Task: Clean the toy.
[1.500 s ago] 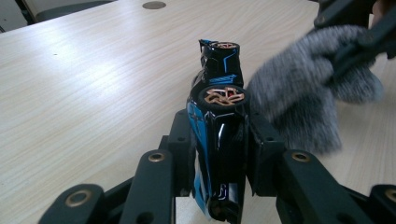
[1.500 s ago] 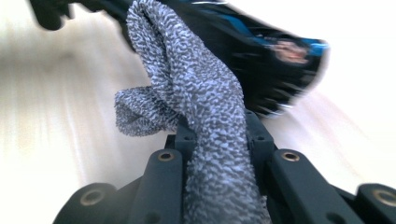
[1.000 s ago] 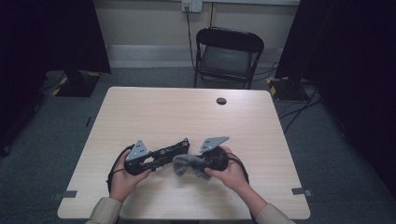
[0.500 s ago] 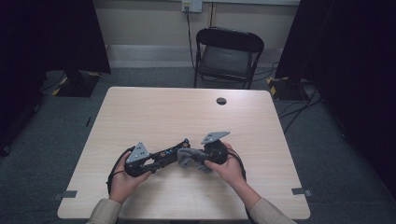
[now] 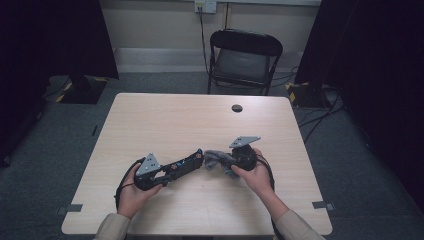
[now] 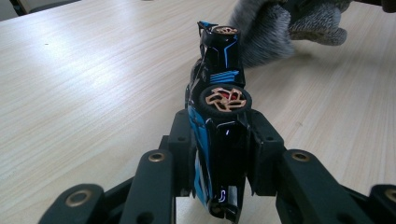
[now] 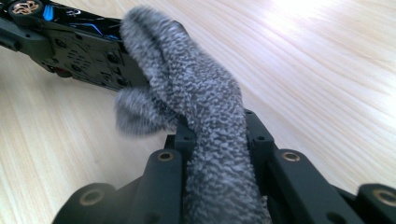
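I can read no text, no label, no brand, no number, no sign on anything from my remote station.

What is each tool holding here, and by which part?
The left tool clamps a black-and-blue toy car turned on its side, gripped across one end of its body. The right tool pinches a grey cloth by a bunched fold.

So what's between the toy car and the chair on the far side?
Bare tabletop, apart from a small dark round spot near the far edge; the high view shows it. The toy car sits near the person, the chair beyond the table.
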